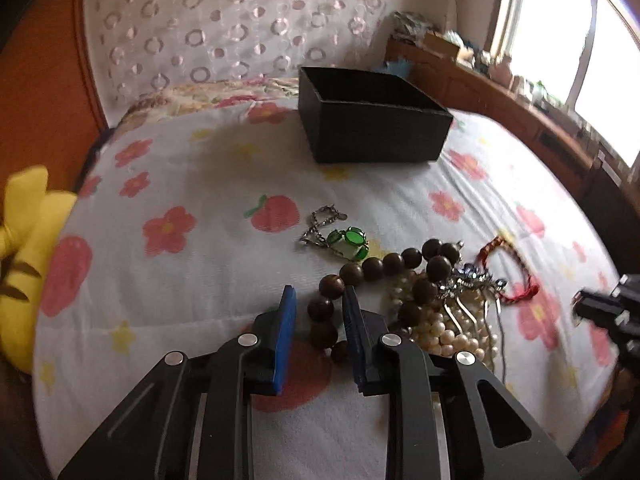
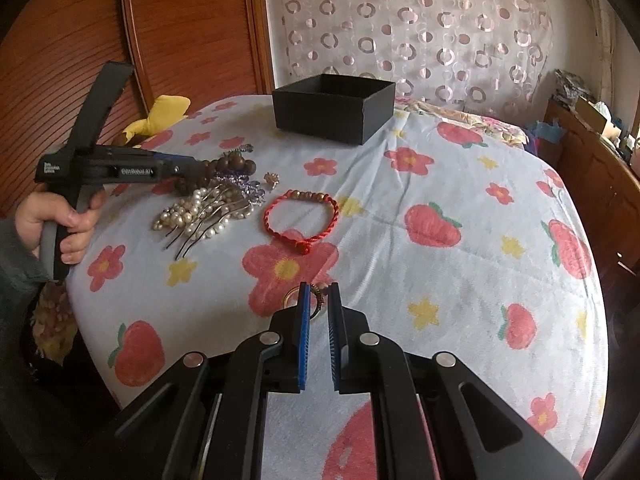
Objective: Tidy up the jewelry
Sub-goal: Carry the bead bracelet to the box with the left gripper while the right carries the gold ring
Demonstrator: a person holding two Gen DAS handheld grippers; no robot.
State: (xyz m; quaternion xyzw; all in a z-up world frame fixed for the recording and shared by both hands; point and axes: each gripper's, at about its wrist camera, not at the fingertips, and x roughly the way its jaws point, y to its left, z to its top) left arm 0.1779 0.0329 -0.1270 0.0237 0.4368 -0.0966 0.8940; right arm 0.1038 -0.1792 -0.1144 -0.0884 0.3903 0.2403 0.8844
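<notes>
left gripper (image 1: 320, 300) straddles brown bead bracelet (image 1: 384, 272); right gripper (image 2: 318, 300) pinches ring (image 2: 318, 298)

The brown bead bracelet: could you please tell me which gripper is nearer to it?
Left. The left gripper straddles the brown bead bracelet; the right gripper sits well away, near the red cord bracelet.

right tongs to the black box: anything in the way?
Yes. In the right wrist view the red cord bracelet lies between the right tongs and the black box; beyond it, only bare flowered sheet.
</notes>
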